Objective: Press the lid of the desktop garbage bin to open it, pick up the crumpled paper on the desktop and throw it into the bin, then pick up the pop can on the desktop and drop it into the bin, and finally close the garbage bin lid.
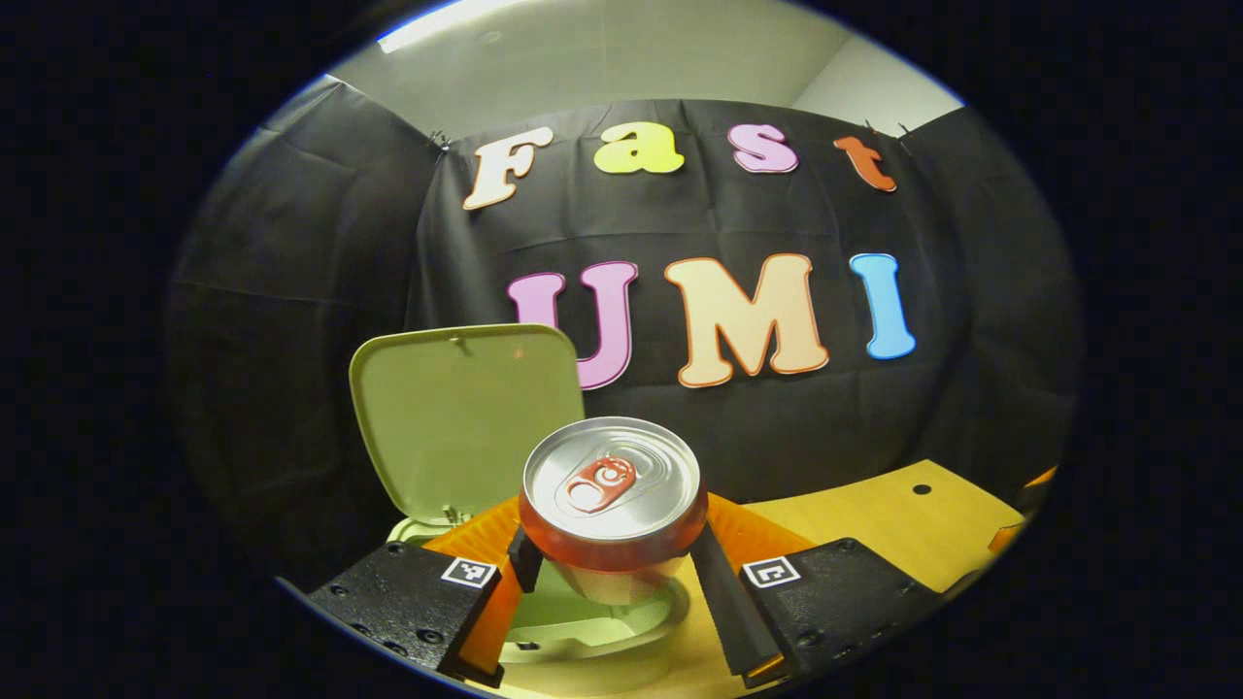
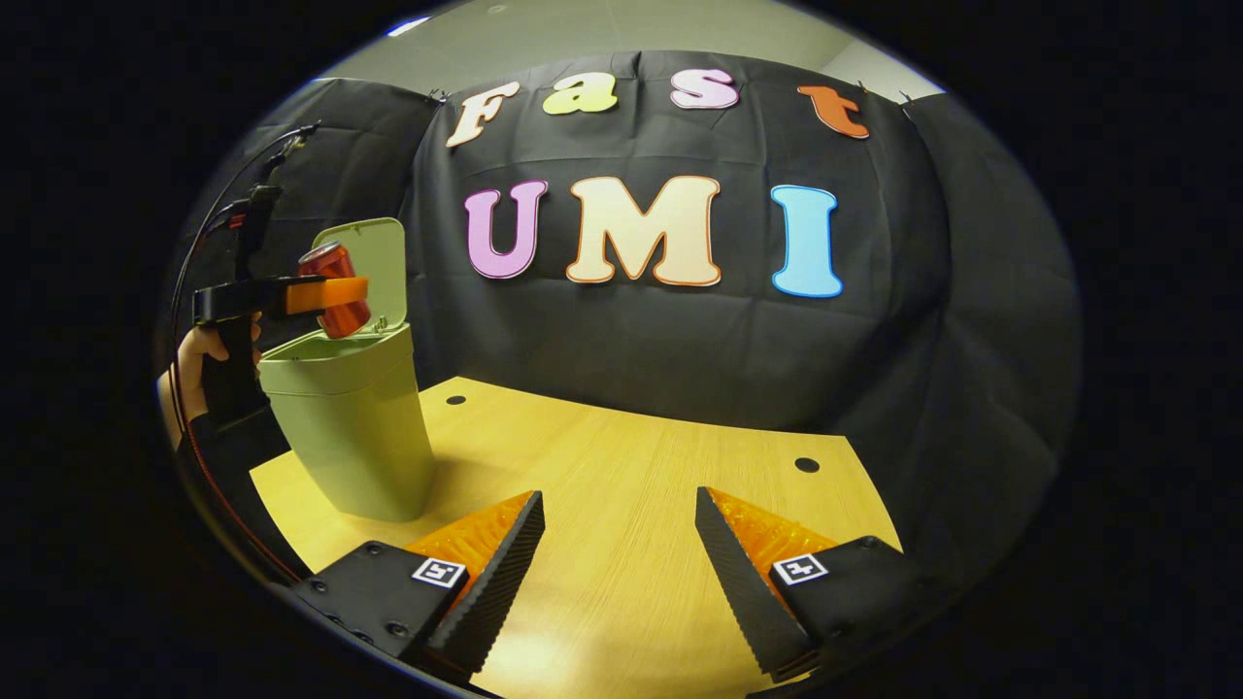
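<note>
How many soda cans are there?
1. The pop can is held in the left gripper, up over the open garbage bin. The bin's inside is hidden, so whatever is in there can't be counted.

A recording booth is indicated by black cloth walls (image 2: 631,349) hung around a wooden desktop (image 2: 631,485) with cable holes.

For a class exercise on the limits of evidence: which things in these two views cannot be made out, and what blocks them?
1. Inside of the bin: left gripper view, the can covers the opening; right gripper view, the wall hides it. So the paper cannot be checked.
2. Can's side and label: left gripper view, seen top-on between the left gripper fingers; right gripper view, too small.
3. Right gripper: body cut off by the bottom edge.
</note>
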### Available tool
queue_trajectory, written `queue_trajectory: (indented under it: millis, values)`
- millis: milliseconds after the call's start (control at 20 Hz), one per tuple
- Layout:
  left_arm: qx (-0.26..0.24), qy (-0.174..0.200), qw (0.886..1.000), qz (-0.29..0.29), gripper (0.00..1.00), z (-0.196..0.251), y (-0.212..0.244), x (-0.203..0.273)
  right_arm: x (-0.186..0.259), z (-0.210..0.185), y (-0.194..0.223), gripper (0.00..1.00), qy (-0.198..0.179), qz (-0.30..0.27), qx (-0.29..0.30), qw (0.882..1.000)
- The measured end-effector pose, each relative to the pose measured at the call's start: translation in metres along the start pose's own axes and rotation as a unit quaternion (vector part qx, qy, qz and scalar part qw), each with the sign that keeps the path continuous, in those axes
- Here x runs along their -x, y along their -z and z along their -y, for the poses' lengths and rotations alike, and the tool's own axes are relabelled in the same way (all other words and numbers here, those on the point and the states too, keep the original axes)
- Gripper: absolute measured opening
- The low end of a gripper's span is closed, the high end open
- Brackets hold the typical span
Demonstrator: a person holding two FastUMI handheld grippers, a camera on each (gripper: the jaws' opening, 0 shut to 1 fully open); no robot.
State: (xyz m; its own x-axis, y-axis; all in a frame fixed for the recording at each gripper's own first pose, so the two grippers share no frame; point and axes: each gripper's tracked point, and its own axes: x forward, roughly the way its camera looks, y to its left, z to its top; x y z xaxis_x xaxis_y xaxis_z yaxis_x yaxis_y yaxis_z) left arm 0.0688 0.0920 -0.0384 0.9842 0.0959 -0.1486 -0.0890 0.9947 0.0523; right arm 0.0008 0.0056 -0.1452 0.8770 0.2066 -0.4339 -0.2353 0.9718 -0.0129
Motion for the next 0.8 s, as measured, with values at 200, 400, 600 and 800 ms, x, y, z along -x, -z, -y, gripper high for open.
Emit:
queue_trajectory:
  millis: [200,400,600,800]
  values:
    - [0.011,-0.031,0.999,-0.009,0.78,-0.032,0.011,0.001,-0.007,-0.008,-0.006,0.99,-0.001,0.000,0.001,1.000]
    - [0.003,-0.050,0.999,0.015,0.95,-0.054,-0.011,0.001,-0.012,-0.016,-0.012,0.99,0.000,0.005,-0.002,1.000]
    - [0.000,-0.053,0.997,0.053,0.95,-0.073,-0.060,-0.011,-0.015,-0.026,-0.013,0.99,0.006,0.007,-0.006,1.000]
    - [0.026,-0.044,0.995,0.080,0.99,-0.091,-0.108,-0.032,-0.012,-0.023,-0.009,0.99,0.025,0.007,-0.016,1.000]
